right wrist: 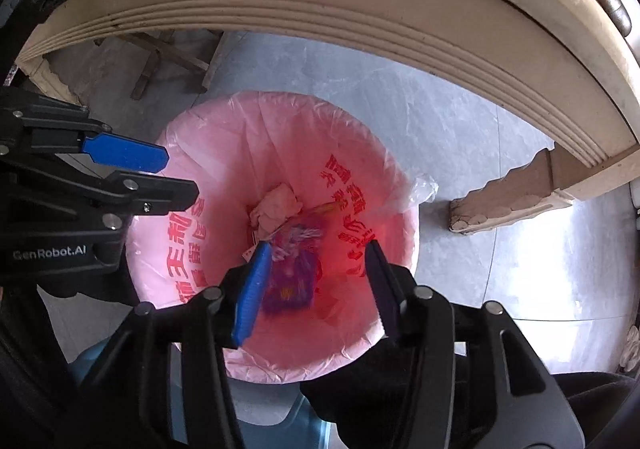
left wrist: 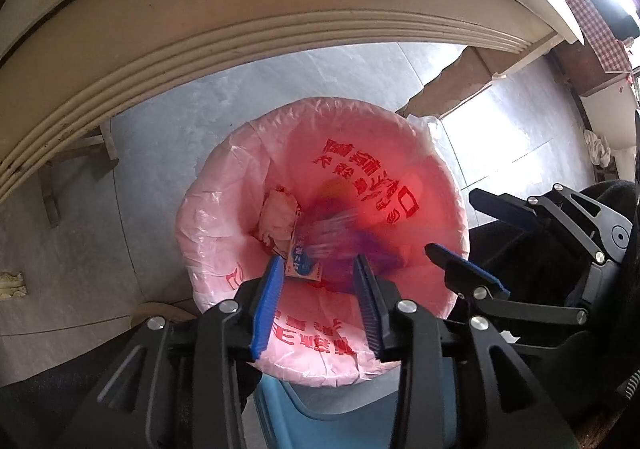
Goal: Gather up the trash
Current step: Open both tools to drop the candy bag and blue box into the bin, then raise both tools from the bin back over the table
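- Black jaws with blue ribbed pads fill the bottom of each wrist view; the left gripper (left wrist: 318, 281) and the right gripper (right wrist: 318, 277) are both pointed steeply down over a waste bin.
- Left gripper's jaws are held apart, with nothing pressed between the pads; a blurred purple wrapper (left wrist: 340, 237) and a small blue-and-white packet (left wrist: 305, 263) are seen beyond them, inside the bin.
- Right gripper's jaws are likewise held apart and empty; the purple wrapper (right wrist: 294, 273) is seen in the gap between them, lying down in the bin.
- Each tool is also caught by the other camera: the right one at 3 o'clock in the left view, the left one at 9 o'clock in the right view.
- A pink bag liner (left wrist: 224, 205) printed with red characters is fitted over the blue bin (left wrist: 320, 409), which is centred in both views.
- A crumpled pale tissue (right wrist: 276, 209) is lodged at about 10 o'clock within the bag, beside the wrapper.
- A cream table edge (left wrist: 280, 33) with grooved trim is arched across 12 o'clock, above a grey tiled floor (left wrist: 168, 105).
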{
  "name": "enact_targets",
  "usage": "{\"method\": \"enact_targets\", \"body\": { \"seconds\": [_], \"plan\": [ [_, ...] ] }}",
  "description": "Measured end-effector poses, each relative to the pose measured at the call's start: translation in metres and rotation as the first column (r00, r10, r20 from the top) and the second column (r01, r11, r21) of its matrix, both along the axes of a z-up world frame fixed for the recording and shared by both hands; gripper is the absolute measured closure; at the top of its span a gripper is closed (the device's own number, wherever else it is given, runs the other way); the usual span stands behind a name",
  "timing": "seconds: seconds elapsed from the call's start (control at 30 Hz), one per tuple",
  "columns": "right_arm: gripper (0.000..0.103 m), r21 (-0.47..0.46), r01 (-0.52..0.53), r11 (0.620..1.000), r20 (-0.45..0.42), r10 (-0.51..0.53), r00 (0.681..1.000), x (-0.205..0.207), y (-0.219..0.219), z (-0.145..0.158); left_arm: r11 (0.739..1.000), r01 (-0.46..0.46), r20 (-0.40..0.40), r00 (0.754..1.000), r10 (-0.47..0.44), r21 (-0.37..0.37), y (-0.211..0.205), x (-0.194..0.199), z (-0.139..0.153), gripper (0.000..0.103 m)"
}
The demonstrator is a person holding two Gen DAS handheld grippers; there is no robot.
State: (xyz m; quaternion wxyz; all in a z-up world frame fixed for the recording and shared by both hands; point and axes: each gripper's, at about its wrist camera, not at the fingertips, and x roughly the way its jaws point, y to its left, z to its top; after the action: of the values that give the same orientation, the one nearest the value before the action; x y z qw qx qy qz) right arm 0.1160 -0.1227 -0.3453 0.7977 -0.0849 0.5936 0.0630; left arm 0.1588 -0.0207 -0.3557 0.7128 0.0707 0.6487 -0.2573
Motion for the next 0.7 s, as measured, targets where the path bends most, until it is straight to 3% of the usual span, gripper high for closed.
{"method": "enact_targets", "body": {
  "seconds": [0.13, 0.23, 0.43, 0.7],
  "plan": [
    [0.046, 0.021, 0.013, 1.000, 0.002, -0.013, 1.000, 0.000, -0.002, 0.003, 1.000, -0.012, 0.012, 1.000, 0.012, 0.003, 0.002, 0.000, 0.002, 0.060],
    [0.032, 0.044, 0.038, 0.998, 0.023, -0.039, 0.999, 0.002, -0.006, 0.009, 0.999, -0.034, 0.028, 0.999, 0.034, 0.008, 0.004, 0.002, 0.004, 0.054],
    [0.030, 0.027, 0.072, 0.997, 0.087, -0.074, 0.993, 0.004, -0.008, 0.024, 0.997, -0.077, 0.110, 0.991, 0.074, 0.020, 0.010, 0.003, 0.020, 0.033],
    [0.026, 0.031, 0.070, 0.997, 0.143, -0.073, 0.987, -0.009, -0.001, 0.053, 0.993, -0.121, 0.217, 0.969, 0.114, 0.015, 0.021, -0.009, 0.060, 0.026]
  ]
}}
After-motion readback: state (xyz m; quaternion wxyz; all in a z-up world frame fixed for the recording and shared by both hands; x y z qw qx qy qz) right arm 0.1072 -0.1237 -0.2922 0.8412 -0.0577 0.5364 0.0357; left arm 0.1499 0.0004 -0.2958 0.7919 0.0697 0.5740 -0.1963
